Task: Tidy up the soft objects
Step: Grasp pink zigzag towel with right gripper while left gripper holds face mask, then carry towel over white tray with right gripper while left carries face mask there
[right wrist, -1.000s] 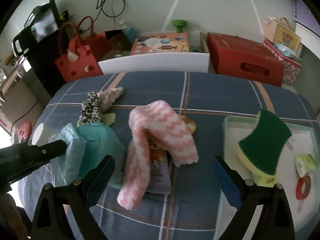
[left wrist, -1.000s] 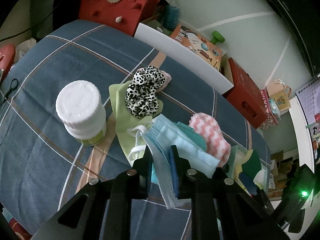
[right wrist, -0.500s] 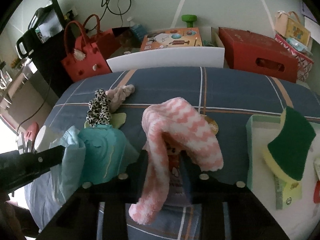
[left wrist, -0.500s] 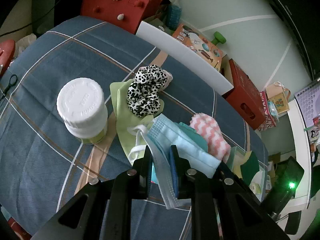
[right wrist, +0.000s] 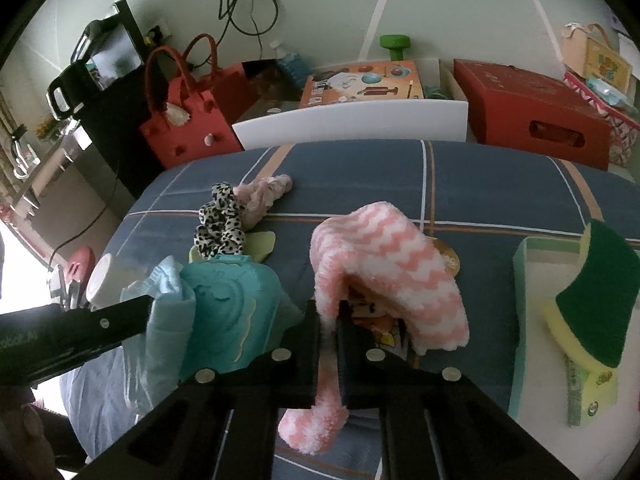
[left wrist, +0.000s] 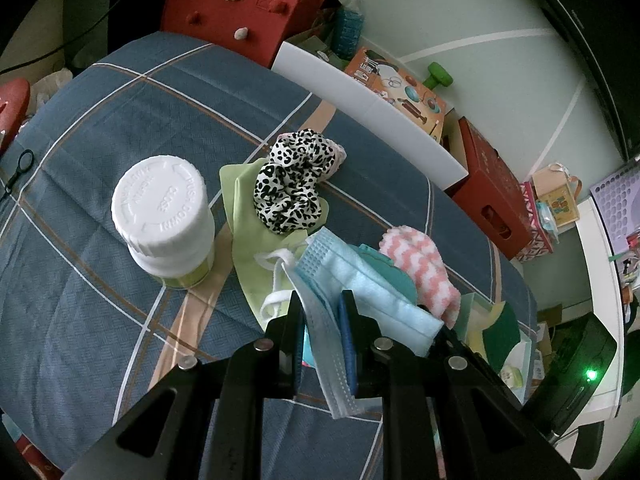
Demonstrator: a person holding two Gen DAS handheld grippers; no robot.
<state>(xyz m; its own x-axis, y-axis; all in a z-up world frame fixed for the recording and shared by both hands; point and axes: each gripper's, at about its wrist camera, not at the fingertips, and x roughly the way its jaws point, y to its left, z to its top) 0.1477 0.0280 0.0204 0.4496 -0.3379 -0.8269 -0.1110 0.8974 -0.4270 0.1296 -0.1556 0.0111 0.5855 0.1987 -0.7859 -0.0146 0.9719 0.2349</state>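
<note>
My left gripper (left wrist: 322, 306) is shut on a light blue face mask (left wrist: 372, 288), which drapes over its fingers; the mask also shows in the right wrist view (right wrist: 168, 312). My right gripper (right wrist: 329, 320) is shut on a pink-and-white zigzag fuzzy sock (right wrist: 384, 256), whose toe hangs below the fingers; the sock also shows in the left wrist view (left wrist: 420, 264). A leopard-print scrunchie (left wrist: 290, 188) lies on a light green cloth (left wrist: 248, 240), with a pink scrunchie (right wrist: 264, 194) just behind it. A teal pouch (right wrist: 232, 320) lies between the two grippers.
A white-capped bottle (left wrist: 164, 216) stands left of the cloth on the blue plaid table (left wrist: 100, 128). A pale green tray (right wrist: 524, 320) at the right holds a green-and-yellow sponge (right wrist: 592, 304). A white board (right wrist: 352, 124), red bags and boxes stand beyond the far edge.
My right gripper has closed from wide open onto the pink sock. The left gripper has kept its hold on the face mask and barely moved.
</note>
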